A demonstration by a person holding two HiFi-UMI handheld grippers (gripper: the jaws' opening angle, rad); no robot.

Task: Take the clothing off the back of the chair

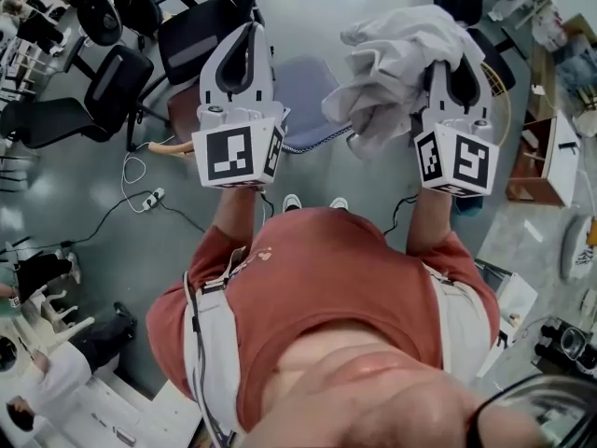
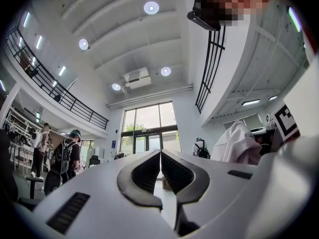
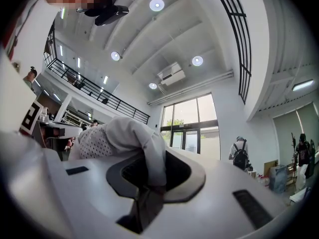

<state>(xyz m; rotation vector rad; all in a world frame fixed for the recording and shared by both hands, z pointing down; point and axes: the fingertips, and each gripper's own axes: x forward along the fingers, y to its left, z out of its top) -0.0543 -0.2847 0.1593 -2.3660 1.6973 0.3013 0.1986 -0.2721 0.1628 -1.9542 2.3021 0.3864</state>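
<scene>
**White garment held up in the right jaws, off the chair**

The right gripper (image 1: 454,82) is clenched on one bunched white garment (image 1: 396,63). The garment drapes from its jaws toward the left gripper (image 1: 244,54) and appears to hang above and right of the blue-seated chair (image 1: 312,96). The left gripper's jaws are pressed together on nothing. Count: one garment, two grippers, one blue-seated chair, and at least three black office chairs (image 1: 112,91) left of it

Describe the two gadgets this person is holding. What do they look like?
Both the left gripper and right gripper are smooth white plastic shells with dark-lined fingers. Each carries a cube of black-and-white square markers. The person wears a short-sleeved reddish shirt.
</scene>
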